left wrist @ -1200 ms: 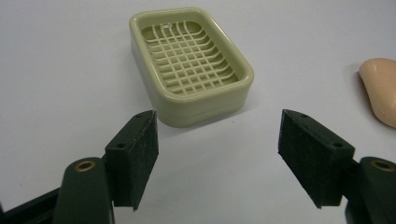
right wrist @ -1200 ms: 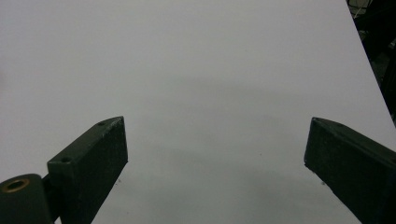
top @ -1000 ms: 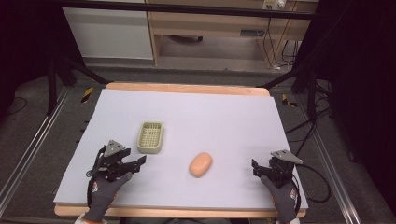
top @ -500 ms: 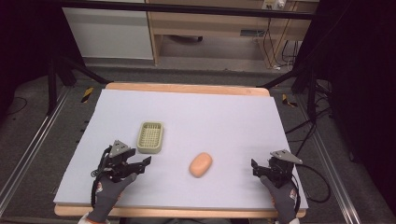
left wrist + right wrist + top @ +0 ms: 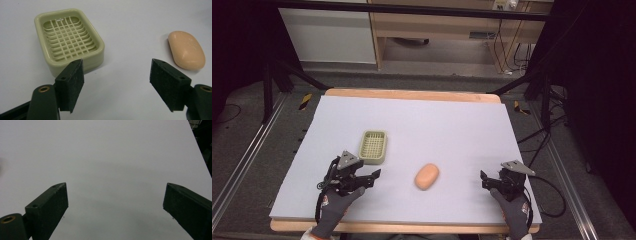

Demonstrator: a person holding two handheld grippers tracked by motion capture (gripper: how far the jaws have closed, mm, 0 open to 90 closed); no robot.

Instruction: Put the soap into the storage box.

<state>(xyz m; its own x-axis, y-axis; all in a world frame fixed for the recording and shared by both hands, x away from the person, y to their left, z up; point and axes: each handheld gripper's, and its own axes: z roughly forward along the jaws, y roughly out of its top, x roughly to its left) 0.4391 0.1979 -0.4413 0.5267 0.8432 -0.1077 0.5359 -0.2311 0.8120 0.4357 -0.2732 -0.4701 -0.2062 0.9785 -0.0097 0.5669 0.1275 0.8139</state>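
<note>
Peach soap bar (image 5: pixel 427 176), one, green soap dish (image 5: pixel 373 147), one, left claw (image 5: pixel 371 178) and right claw (image 5: pixel 486 180), both agape, empty

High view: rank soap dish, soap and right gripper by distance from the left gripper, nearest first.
From the left gripper:
1. Soap dish – just ahead of it, slightly to its left on the table.
2. Soap – to its right, mid table.
3. Right gripper – far right, near the table's front edge.

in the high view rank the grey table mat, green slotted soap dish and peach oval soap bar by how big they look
1. Grey table mat, by far the largest.
2. Green slotted plastic soap dish.
3. Peach oval soap bar, a little smaller than the dish.
</note>
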